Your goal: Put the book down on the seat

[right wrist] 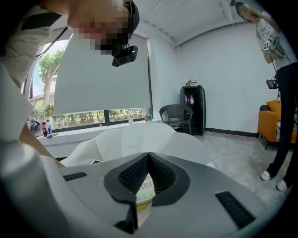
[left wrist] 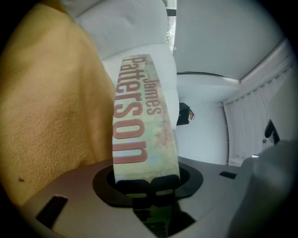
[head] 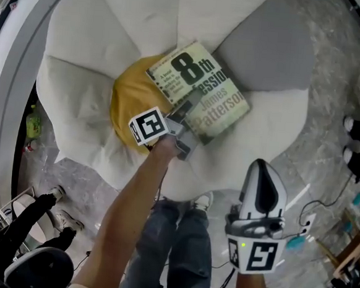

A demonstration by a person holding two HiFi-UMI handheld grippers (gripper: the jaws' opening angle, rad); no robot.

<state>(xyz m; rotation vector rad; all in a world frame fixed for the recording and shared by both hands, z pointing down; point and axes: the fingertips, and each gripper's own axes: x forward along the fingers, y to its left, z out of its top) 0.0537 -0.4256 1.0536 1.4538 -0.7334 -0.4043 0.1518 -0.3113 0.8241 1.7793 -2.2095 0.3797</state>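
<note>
book (head: pixel 189 69), partly hidden by left hand-held gripper (head: pixel 189 107)

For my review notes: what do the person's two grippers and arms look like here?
The left gripper is grey; the right gripper is a pale grey shell with black textured pads. Each carries a white cube with black square markers, and a green light glows beside the right one. The left forearm is bare, with no sleeve in view.

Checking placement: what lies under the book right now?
Under the book: the yellow cushion and a white seat petal. The book hides where they meet; contact is unclear.
</note>
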